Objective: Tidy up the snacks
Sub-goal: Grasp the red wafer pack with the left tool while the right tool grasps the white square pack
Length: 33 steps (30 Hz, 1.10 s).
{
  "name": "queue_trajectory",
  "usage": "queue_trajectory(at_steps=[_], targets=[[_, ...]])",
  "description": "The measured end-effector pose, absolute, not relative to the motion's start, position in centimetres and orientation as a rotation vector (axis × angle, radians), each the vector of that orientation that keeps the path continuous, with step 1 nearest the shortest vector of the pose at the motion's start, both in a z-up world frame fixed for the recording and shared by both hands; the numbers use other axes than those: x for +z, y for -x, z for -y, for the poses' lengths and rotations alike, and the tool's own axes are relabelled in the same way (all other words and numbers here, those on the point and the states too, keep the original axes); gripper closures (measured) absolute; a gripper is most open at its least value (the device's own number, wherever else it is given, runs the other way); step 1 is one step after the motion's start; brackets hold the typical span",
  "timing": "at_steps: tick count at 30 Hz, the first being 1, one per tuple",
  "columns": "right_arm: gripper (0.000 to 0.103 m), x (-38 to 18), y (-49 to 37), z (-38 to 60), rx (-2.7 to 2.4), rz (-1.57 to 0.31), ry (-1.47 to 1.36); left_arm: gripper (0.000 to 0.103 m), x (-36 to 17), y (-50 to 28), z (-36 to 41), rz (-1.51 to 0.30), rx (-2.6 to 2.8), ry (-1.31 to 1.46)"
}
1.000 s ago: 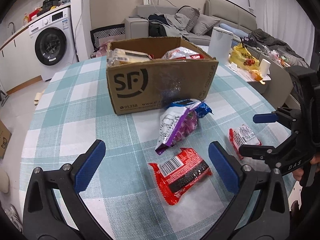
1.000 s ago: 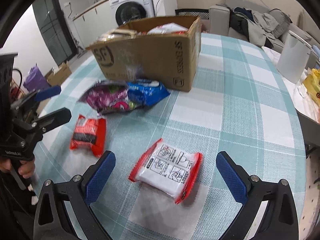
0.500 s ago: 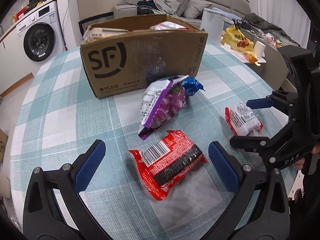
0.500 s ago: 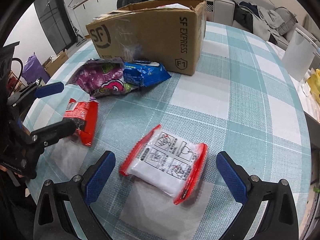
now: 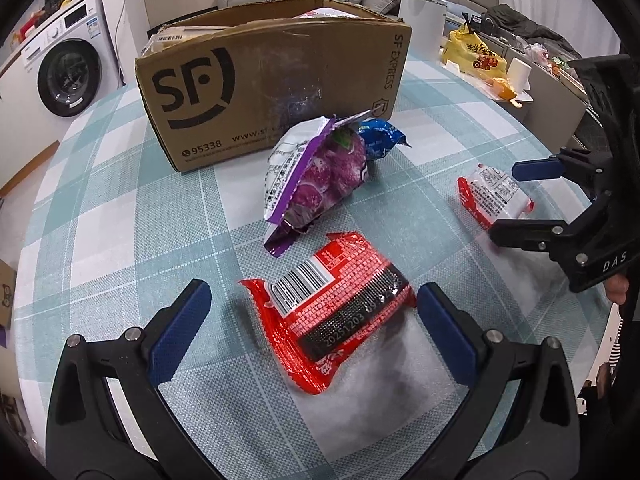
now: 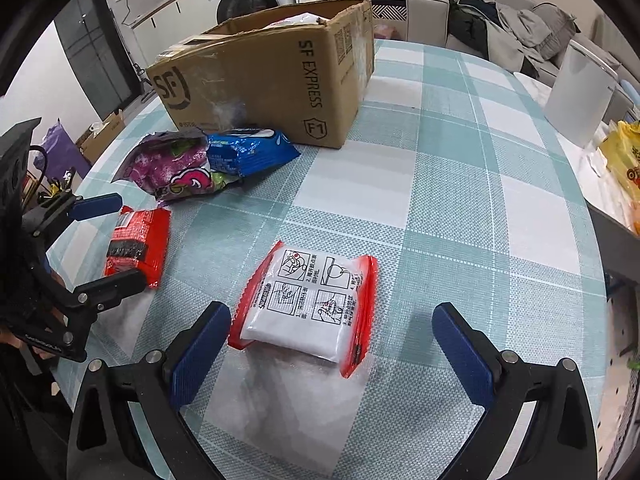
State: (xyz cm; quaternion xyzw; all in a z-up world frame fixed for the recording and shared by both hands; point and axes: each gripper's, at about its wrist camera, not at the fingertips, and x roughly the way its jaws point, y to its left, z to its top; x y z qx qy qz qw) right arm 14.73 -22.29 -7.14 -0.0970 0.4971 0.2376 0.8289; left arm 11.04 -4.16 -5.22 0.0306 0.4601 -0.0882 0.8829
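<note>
A red snack packet (image 5: pixel 332 312) with a barcode lies flat on the checked tablecloth, between the fingers of my open left gripper (image 5: pixel 312 320). A white packet with red edges (image 6: pixel 312 304) lies between the fingers of my open right gripper (image 6: pixel 332 340). Neither gripper touches its packet. A purple bag (image 5: pixel 316 176) and a blue packet (image 5: pixel 380 136) lean together in front of the brown SF cardboard box (image 5: pixel 272 80), which holds more snacks. The right wrist view shows the left gripper (image 6: pixel 108 244) straddling the red packet (image 6: pixel 138 244). In the left wrist view the right gripper (image 5: pixel 528 202) straddles the white packet (image 5: pixel 494 196).
A white cylindrical appliance (image 6: pixel 580 92) and a yellow bag (image 5: pixel 476 56) stand off the table's right side. A washing machine (image 5: pixel 68 76) is at the back left, a sofa behind the box. The round table's edge curves close on the right.
Both grippers have moved forward and lower over the table. Each packet now lies between its gripper's open fingers. The packets have not moved.
</note>
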Motion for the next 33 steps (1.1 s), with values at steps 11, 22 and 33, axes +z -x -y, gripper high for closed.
queue_trajectory(at_steps=[11,22,33], targets=[[0.007,-7.3,-14.4,21.3,0.549,-1.051,0.213,0.010,-6.0,-11.1,5.2,-0.991,-0.236,-0.095],[0.031,-6.9,-13.9,21.2,0.586,-1.033,0.207,0.057,-5.6,-10.3,5.9,-0.972,-0.307,-0.115],[0.049,-6.3,-13.6,21.3,0.616,-0.996,0.197,0.063,-5.2,-10.0,5.5,-0.950,-0.337,-0.082]])
